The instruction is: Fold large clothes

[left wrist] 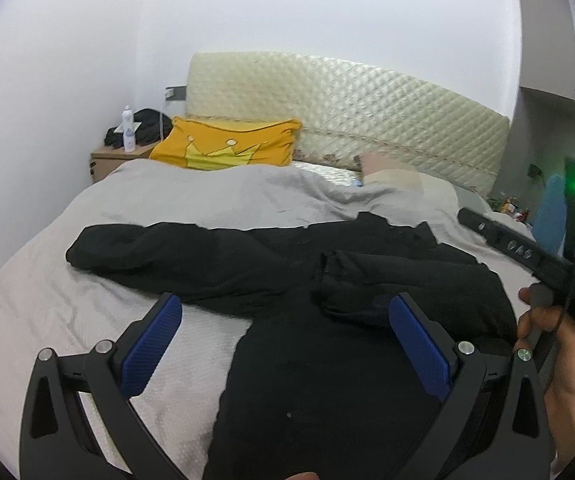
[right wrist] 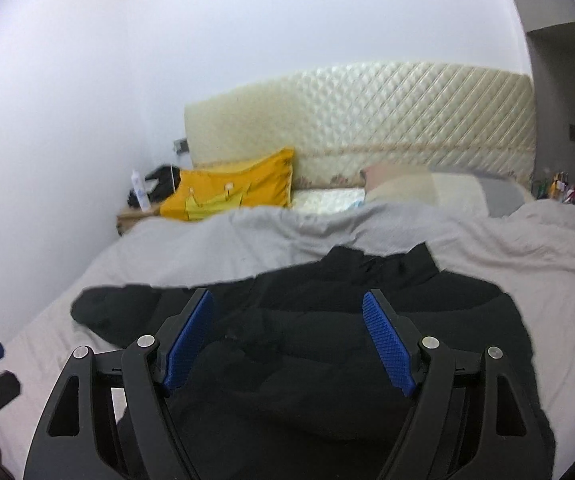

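A large black garment (left wrist: 327,340) lies spread on the grey bedcover (left wrist: 191,200). One sleeve (left wrist: 135,248) stretches out to the left; the other sleeve (left wrist: 387,288) is folded over the body. My left gripper (left wrist: 285,312) is open and empty, hovering above the garment's lower left part. My right gripper (right wrist: 287,312) is open and empty above the garment (right wrist: 327,360), and its body shows at the right edge of the left wrist view (left wrist: 527,256), held by a hand.
A yellow pillow (left wrist: 227,144) and a beige pillow (left wrist: 399,176) lie by the quilted headboard (left wrist: 347,112). A nightstand (left wrist: 115,160) with a white bottle (left wrist: 127,128) stands at the far left. Clutter sits at the bed's right side (left wrist: 511,204).
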A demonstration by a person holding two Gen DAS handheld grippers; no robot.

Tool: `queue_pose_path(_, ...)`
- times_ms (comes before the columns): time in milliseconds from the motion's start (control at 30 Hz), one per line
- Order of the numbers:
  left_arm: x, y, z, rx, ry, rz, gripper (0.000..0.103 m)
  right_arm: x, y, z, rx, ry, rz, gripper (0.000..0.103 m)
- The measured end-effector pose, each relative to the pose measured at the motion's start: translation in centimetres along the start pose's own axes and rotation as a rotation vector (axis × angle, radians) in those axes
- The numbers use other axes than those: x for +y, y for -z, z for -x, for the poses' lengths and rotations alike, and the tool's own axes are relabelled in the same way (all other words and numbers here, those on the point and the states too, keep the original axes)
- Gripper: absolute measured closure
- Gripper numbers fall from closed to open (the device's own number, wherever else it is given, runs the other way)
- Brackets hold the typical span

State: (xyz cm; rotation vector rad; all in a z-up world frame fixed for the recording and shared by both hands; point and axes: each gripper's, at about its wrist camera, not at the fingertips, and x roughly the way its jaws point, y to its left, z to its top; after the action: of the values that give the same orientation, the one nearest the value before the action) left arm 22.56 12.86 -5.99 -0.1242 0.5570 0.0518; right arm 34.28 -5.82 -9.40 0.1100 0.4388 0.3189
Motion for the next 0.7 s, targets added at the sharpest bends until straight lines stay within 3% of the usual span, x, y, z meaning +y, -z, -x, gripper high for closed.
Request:
queue_pose_path(167, -1.6, 0.5, 2.0, -0.025, 0.024, -0.039, 0.0, -1.9, 0.8, 6.1, -0.068, 0.025, -0.013, 0.027)
queue_pose_path(333, -3.2, 1.6, 3.2, -0.049, 0.045, -0.094, 0.0, -3.3, 2.8, 10.4, -0.075, 0.07, 0.009, 0.027)
queue_pose_path(700, -4.7, 2.6, 4.4, -0.081, 0.081, -0.08, 0.0, -5.6, 7.3, 16.1, -0.089, 0.111, -0.008, 0.027)
